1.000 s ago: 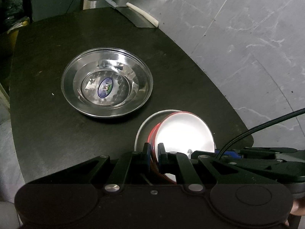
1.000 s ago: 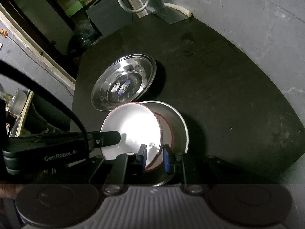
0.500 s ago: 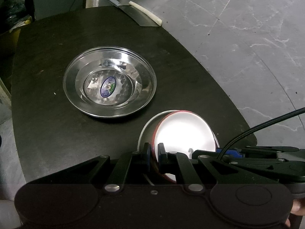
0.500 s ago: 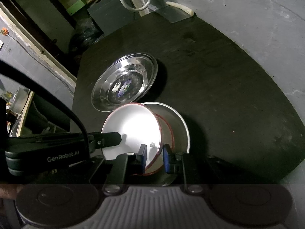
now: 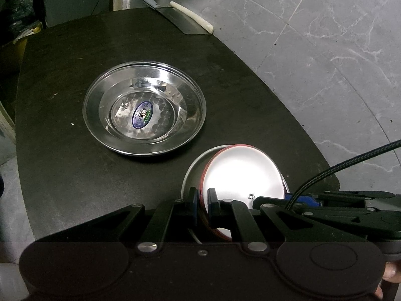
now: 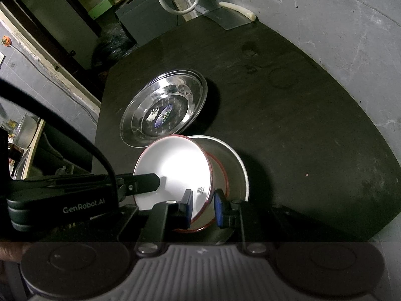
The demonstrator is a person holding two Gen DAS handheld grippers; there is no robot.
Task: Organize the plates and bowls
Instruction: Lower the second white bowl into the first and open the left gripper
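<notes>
You have both the left tongs [image 5: 202, 198] and right tongs [image 6: 202, 207] pinched on the rim of the white bowl [image 5: 241, 173], which sits tilted in a metal bowl [image 6: 234, 173] on the desk [image 5: 62, 138]; it looks light, stiff and slick, so grip the rim squarely.

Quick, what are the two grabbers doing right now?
Left gripper: shut on the red-rimmed white bowl's rim.
Right gripper: shut on the same bowl's rim.

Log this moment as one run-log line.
left hand-held gripper: shut on red-rimmed bowl | right hand-held gripper: same bowl | steel plate: on table
</notes>
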